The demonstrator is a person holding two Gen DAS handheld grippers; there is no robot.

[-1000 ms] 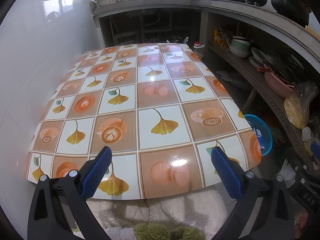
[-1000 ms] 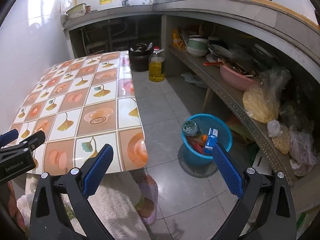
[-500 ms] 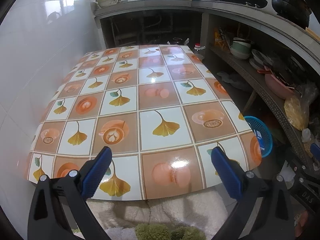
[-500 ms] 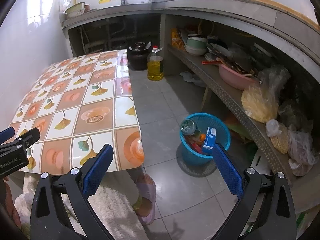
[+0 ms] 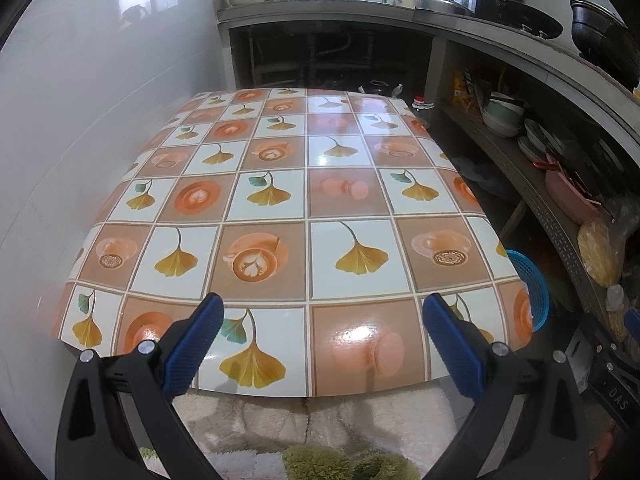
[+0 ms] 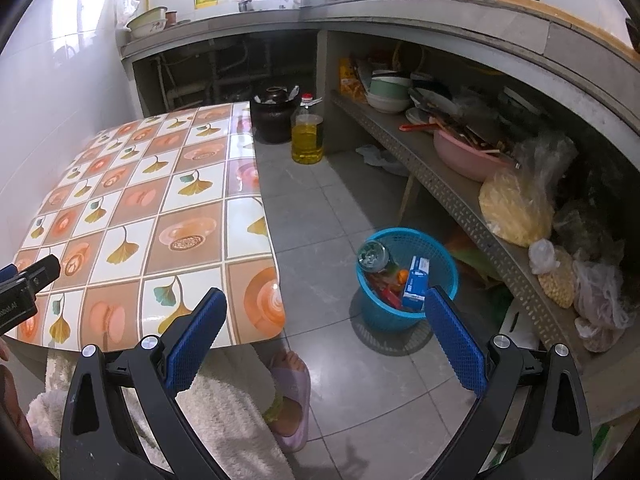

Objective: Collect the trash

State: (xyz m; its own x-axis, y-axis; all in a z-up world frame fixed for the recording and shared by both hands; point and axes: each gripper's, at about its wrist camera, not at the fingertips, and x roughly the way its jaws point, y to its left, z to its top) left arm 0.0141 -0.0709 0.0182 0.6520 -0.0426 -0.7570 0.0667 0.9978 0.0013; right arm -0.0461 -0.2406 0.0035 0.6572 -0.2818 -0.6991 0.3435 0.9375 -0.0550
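Trash, as far as I can make out, all lies in the round blue plastic mesh basket point(image 6: 404, 280) standing on the grey tiled floor point(image 6: 320, 208), between the low table with the glossy ginkgo-leaf and coffee-cup oilcloth point(image 5: 280, 208) and the long grey perforated shelf point(image 6: 460, 196). Nothing loose shows on the tabletop. The right gripper point(image 6: 322, 330) hangs above the floor just off the table's near corner, its blue-padded jaws spread wide and holding nothing; the basket sits ahead of it and slightly to its right, near, so this is plainly the closer hand. The left gripper point(image 5: 322, 338) hovers over the table's near edge, jaws likewise wide apart and empty, and from there only a sliver of the basket's rim peeks out past the table's right side. Inside the basket I see a clear bottle point(image 6: 374, 256) lying tilted against the left wall, a blue-and-white carton point(image 6: 416, 280) standing roughly upright on the right, and red and orange wrappers point(image 6: 390, 286) between them. A yellow oil jug point(image 6: 307, 136) and a dark ceramic jar point(image 6: 274, 114) stand well beyond. I'd judge the collecting close to finished.
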